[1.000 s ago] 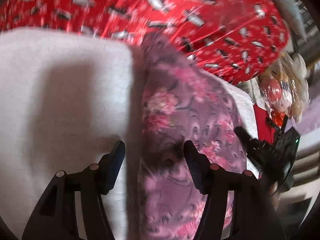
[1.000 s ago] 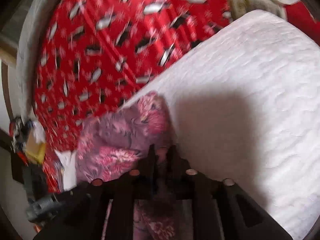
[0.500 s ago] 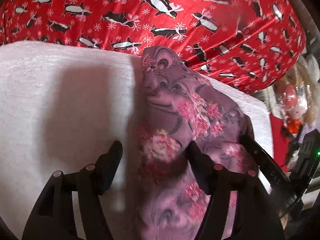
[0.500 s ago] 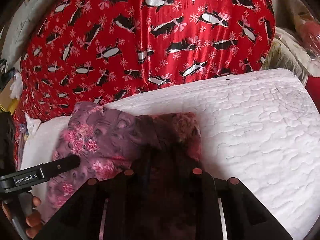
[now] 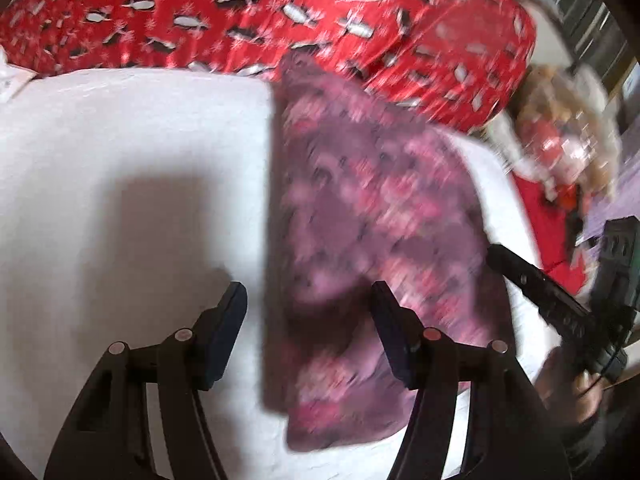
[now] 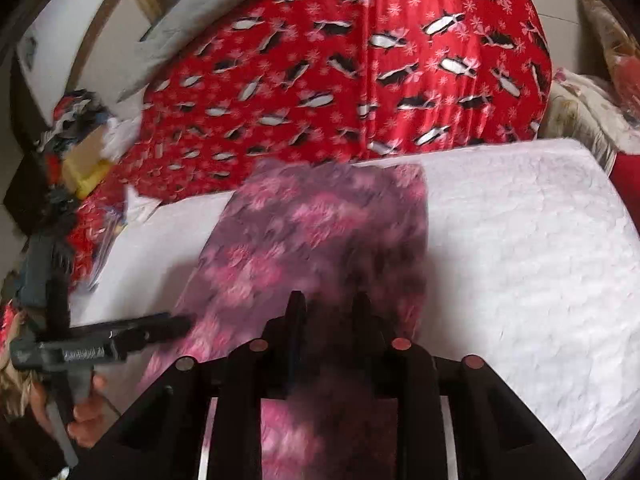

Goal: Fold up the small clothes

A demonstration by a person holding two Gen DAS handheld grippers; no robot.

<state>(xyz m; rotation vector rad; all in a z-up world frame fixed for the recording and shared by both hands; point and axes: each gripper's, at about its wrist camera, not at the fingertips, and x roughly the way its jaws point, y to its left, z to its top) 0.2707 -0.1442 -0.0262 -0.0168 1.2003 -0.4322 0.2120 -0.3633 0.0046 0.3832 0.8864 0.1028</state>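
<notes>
**Floral garment half-laid, one grip loosening**

We have the purple floral garment point(image 5: 372, 216) spread lengthwise on the white quilted pad point(image 5: 132, 184), its far end against the red penguin-print cover point(image 5: 280, 12). Our left hand-held gripper point(image 5: 308, 320) stands apart and is opening, the cloth's edge between its fingers but unpressed. Our right hand-held gripper point(image 6: 326, 312) has its jaws opening with cloth bunched between them; we judge it still pinched. If that pinch slips mid-fold, the slack fabric could drag, bunch, and skew the fold line.
</notes>
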